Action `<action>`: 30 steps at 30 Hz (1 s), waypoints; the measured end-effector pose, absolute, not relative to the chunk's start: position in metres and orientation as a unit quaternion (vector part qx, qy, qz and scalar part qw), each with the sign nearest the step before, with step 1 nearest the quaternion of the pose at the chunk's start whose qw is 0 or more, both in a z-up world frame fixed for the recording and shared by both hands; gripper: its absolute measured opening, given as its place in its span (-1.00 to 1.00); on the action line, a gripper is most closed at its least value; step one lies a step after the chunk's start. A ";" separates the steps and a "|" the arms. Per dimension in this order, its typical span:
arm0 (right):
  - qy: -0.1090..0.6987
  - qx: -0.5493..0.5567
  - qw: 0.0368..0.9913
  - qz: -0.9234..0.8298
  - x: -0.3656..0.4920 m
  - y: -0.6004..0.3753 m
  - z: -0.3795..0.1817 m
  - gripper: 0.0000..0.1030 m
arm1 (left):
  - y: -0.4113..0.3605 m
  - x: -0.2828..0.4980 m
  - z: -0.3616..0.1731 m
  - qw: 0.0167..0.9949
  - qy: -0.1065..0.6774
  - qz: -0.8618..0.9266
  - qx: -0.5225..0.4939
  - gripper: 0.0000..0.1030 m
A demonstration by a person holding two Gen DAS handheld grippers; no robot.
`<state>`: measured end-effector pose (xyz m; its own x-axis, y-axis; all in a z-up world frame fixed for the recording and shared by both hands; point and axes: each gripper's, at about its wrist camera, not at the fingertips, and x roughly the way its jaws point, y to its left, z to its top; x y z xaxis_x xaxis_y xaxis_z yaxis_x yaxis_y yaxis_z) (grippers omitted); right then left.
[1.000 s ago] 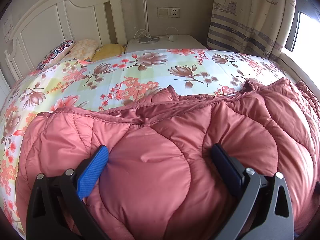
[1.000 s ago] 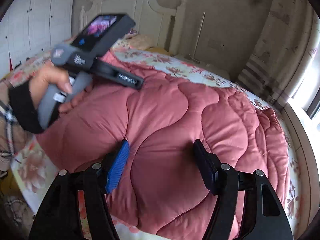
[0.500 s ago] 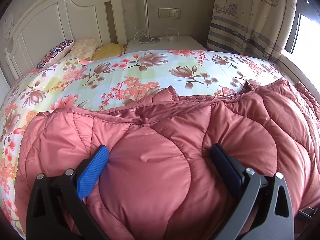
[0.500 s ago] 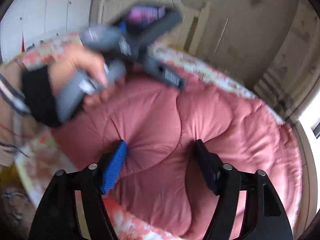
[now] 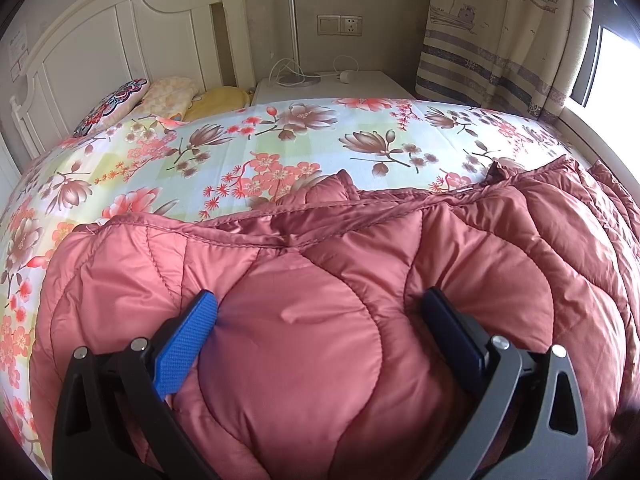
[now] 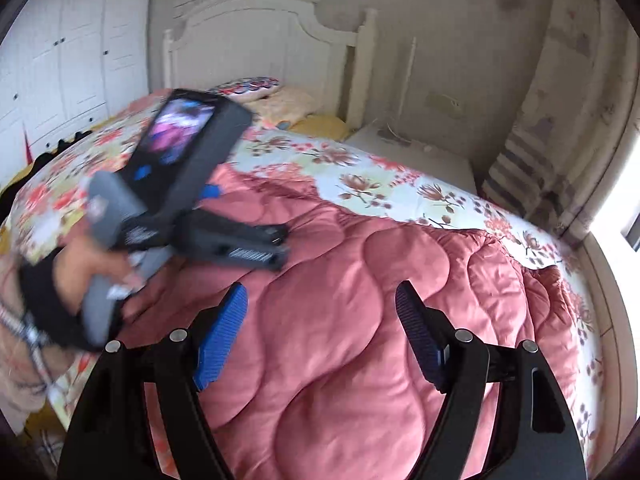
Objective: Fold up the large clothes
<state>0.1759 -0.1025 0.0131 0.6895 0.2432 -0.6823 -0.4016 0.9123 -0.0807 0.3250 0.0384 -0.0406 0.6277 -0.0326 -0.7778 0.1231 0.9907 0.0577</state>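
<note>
A large quilted pink-red down coat [image 5: 360,280] lies spread on the bed with the floral sheet [image 5: 240,148]. My left gripper [image 5: 320,312] is open, its wide jaws low over the puffy coat near its zipped edge, fingers resting against the fabric. In the right wrist view the coat [image 6: 380,320] fills the middle. My right gripper [image 6: 320,300] is open and empty just above it. The left gripper body [image 6: 192,200], held in a hand, shows at the left of that view over the coat's left part.
A white headboard [image 5: 100,40] and pillows [image 5: 168,92] are at the bed's far end. A white bedside table [image 5: 332,84] with a lamp pole and cable stands beside it. Curtains [image 5: 500,32] and a window are on the right. White wardrobes [image 6: 60,60] stand at the left.
The left gripper stays almost still on the coat. The right gripper has swung and lifted a little, so the bed's far end now shows more; both stay open.
</note>
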 end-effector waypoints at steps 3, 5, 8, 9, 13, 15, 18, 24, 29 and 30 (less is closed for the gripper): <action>0.414 -0.125 0.888 0.155 0.222 -0.109 -0.021 0.61 | 0.039 0.325 -0.040 0.899 0.432 -0.040 0.054 0.96; 0.425 -0.080 0.885 0.174 0.237 -0.121 -0.035 0.70 | 0.038 0.327 -0.038 0.896 0.438 -0.034 0.060 0.96; 0.426 -0.070 0.885 0.177 0.239 -0.124 -0.040 0.70 | 0.040 0.318 -0.024 0.897 0.435 0.007 0.081 0.96; 0.424 -0.071 0.885 0.177 0.237 -0.124 -0.040 0.70 | 0.043 0.311 -0.014 0.905 0.417 0.023 0.083 0.96; 0.424 -0.064 0.885 0.180 0.235 -0.126 -0.043 0.70 | 0.080 0.288 0.015 0.932 0.342 0.091 0.079 0.96; 0.422 -0.063 0.886 0.180 0.233 -0.128 -0.045 0.70 | 0.107 0.293 0.011 0.924 0.358 0.120 0.061 0.96; 0.421 -0.063 0.887 0.180 0.230 -0.127 -0.046 0.70 | 0.143 0.313 -0.032 0.893 0.441 0.087 -0.016 0.96; 0.422 -0.066 0.888 0.171 0.225 -0.126 -0.042 0.72 | 0.139 0.314 -0.036 0.892 0.443 0.088 -0.009 0.96; 0.391 -0.092 0.904 0.146 0.217 -0.140 0.008 0.72 | 0.143 0.313 -0.036 0.893 0.442 0.085 -0.017 0.96; 0.377 -0.093 0.911 0.138 0.217 -0.148 0.016 0.72 | 0.142 0.313 -0.036 0.893 0.442 0.087 -0.014 0.96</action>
